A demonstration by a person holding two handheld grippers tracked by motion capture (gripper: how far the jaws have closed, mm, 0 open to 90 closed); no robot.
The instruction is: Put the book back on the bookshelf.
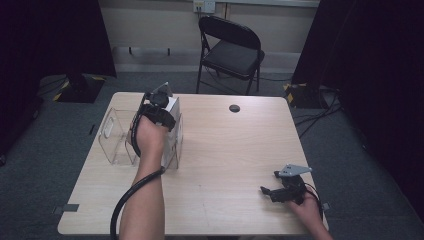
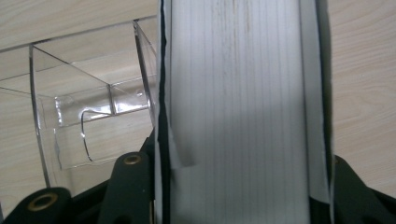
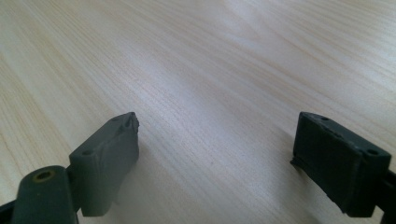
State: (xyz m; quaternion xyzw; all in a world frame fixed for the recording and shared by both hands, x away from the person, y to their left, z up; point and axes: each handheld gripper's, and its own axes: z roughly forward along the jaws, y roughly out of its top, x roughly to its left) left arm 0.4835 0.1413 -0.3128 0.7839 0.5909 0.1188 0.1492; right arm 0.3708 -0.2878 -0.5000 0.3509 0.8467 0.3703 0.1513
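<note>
At centre left of the high view, the left gripper (image 1: 161, 106) clamps a thick white book (image 2: 243, 112) beside the clear acrylic rack (image 1: 114, 142), apparently slotting it in, so lowering straight comes next, while the right gripper (image 3: 215, 140) rests wide open and empty.

A black folding chair (image 1: 231, 50) stands on the floor well beyond the left claw, past the table's far edge. A small dark round disc (image 1: 234, 108) lies on the light wooden table (image 1: 240, 150), right of that claw and well apart from the right one.
</note>
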